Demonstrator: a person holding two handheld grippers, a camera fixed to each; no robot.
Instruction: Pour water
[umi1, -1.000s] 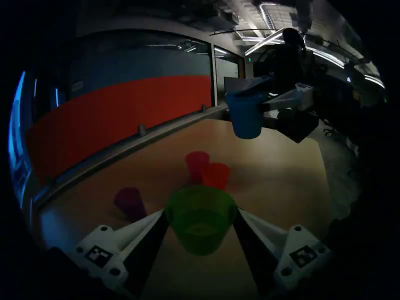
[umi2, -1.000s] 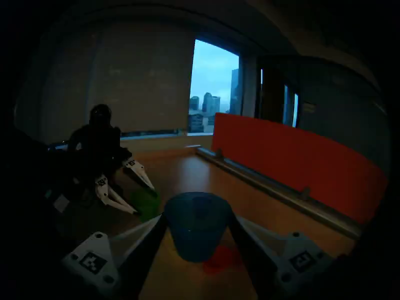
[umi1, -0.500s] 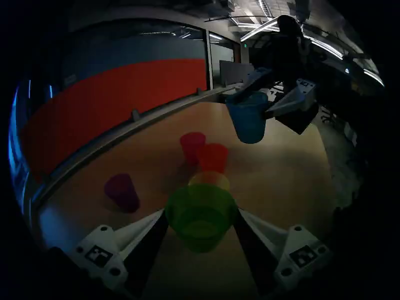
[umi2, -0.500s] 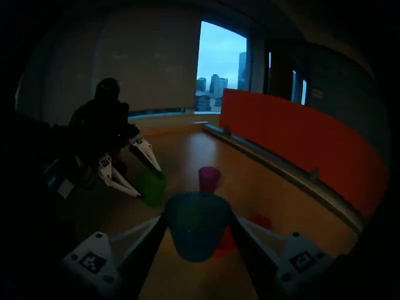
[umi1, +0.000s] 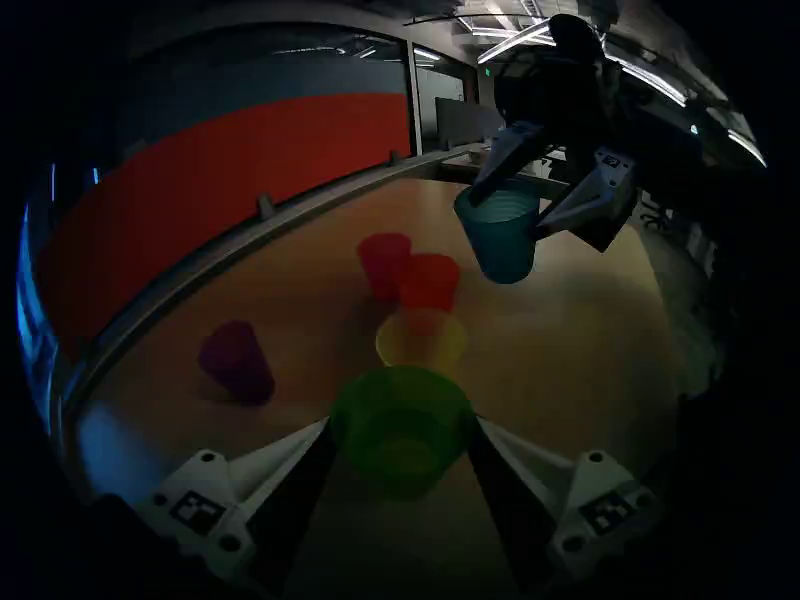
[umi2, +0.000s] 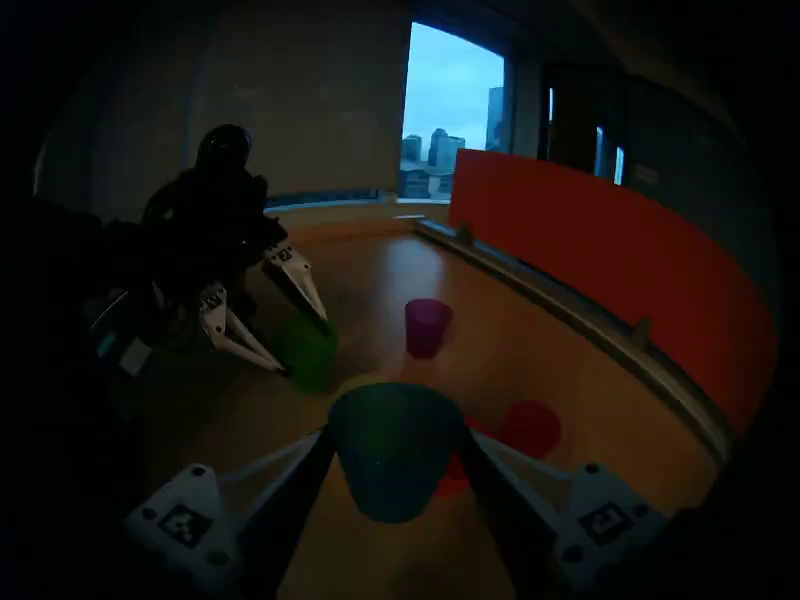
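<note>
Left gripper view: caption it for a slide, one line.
Left gripper clamps a green plastic cup; ahead, the right gripper holds a blue plastic cup over the wooden table.

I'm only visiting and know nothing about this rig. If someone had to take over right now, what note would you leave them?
Left gripper: fingers shut on the green cup, just in front of the yellow cup.
Right gripper: fingers shut on the blue cup, lifted above the table near the red cups.
Also standing on the table: purple cup.
Done: both cups are in hand.
Left: the pour itself. Both held cups look upright. It is too dark to tell which holds water.
</note>
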